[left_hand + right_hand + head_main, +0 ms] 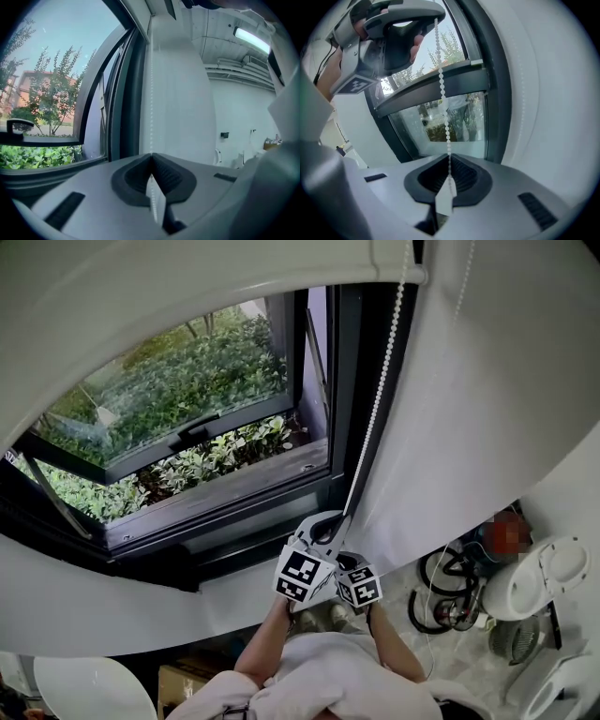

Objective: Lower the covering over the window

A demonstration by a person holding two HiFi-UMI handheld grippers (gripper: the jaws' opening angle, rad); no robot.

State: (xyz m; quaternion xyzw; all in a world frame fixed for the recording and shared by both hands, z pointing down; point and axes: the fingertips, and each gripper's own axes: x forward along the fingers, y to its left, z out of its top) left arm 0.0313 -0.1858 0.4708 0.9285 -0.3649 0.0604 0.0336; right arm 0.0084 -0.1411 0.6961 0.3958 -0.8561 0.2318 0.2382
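Closest to each claw camera, the dark pads are pressing together on the bead chain (442, 89). The left claw (151, 161) is clamping it with no gap showing, and the right claw (449, 164) is pinching the same strand the same way.

In the right gripper view the chain is climbing from the pads to the upper left of the frame, where the left claw is gripping it. So the left claw is sitting higher on the strand and the right claw just beneath it. In the head view the two are huddling at the lower centre, and the chain is rising from them, nearly upright, to the upper right corner. Its long axis is lying along the line of pull, so the coming move looks like a straight draw downward (a second strand is hanging further right, untouched).

The white blind (187, 287) is arching across the top of the head view. Below it the window (187, 399) is showing bare glass and green shrubs, so most of the lowering seems to be ahead.

A brown carton (176, 682) is sitting at the bottom edge, with its contents hidden.
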